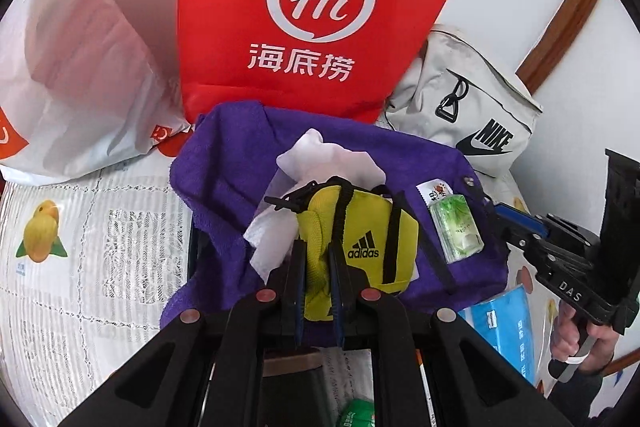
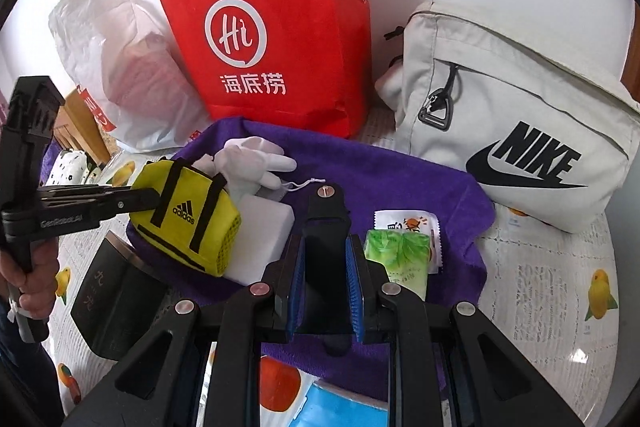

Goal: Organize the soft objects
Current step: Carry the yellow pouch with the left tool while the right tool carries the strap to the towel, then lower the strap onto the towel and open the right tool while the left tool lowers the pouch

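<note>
Yellow pouch (image 1: pixel 360 247) on purple towel (image 1: pixel 224 179), pinched by left gripper (image 1: pixel 316 267). Probably mid-carry; next likely needs a drop spot, maybe red bag (image 1: pixel 312 7) at 12 o'clock. Right gripper (image 2: pixel 322 267) clamped on a black bar (image 2: pixel 326 227). Only right view shows white block (image 2: pixel 264 227) under pouch, Nike bag (image 2: pixel 500 99) whole.

A home, shown by a counter (image 2: pixel 560 267) under a lace-and-fruit-print cloth against a white wall, crowded with a red paper shopping bag (image 2: pixel 280 39), a white plastic bag (image 2: pixel 100 39), a canvas sling bag (image 2: pixel 520 99) and a purple towel (image 2: pixel 360 167).
</note>
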Action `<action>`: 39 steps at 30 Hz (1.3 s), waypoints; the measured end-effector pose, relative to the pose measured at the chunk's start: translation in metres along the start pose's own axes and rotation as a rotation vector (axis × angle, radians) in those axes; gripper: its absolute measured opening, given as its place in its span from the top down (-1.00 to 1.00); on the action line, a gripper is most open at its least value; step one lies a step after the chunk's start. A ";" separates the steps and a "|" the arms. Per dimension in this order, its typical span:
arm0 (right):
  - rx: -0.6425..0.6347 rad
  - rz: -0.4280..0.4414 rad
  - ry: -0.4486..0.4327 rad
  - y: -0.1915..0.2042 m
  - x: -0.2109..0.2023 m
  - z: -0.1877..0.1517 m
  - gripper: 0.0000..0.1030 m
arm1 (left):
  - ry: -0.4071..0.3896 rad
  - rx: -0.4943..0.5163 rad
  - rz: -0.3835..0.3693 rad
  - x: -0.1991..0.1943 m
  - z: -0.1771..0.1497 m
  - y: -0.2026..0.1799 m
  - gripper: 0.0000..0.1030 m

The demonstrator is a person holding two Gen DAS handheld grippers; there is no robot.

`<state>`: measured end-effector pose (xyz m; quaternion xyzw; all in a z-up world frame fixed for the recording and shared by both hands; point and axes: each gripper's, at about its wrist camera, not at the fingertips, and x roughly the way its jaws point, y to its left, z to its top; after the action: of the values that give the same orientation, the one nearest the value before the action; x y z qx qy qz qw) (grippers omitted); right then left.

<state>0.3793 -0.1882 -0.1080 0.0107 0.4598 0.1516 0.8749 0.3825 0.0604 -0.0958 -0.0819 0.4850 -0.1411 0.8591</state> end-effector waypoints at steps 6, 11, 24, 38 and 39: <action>-0.004 0.004 0.018 0.000 0.007 0.000 0.60 | -0.014 -0.009 -0.042 -0.013 -0.007 -0.001 0.79; -0.019 -0.020 0.045 0.003 0.018 0.000 0.60 | -0.038 -0.001 -0.054 -0.033 -0.016 -0.008 0.79; -0.018 -0.014 0.111 0.004 0.052 -0.005 0.59 | -0.049 -0.007 -0.045 -0.031 -0.012 -0.002 0.79; -0.056 0.025 0.112 0.009 0.037 -0.008 0.13 | -0.016 -0.023 -0.043 -0.004 -0.008 0.004 0.79; -0.058 0.020 0.104 0.010 0.031 -0.010 0.11 | -0.013 -0.028 -0.045 -0.003 -0.009 0.006 0.79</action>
<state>0.3856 -0.1717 -0.1369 -0.0178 0.4998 0.1741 0.8483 0.3747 0.0666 -0.0997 -0.1059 0.4794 -0.1532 0.8576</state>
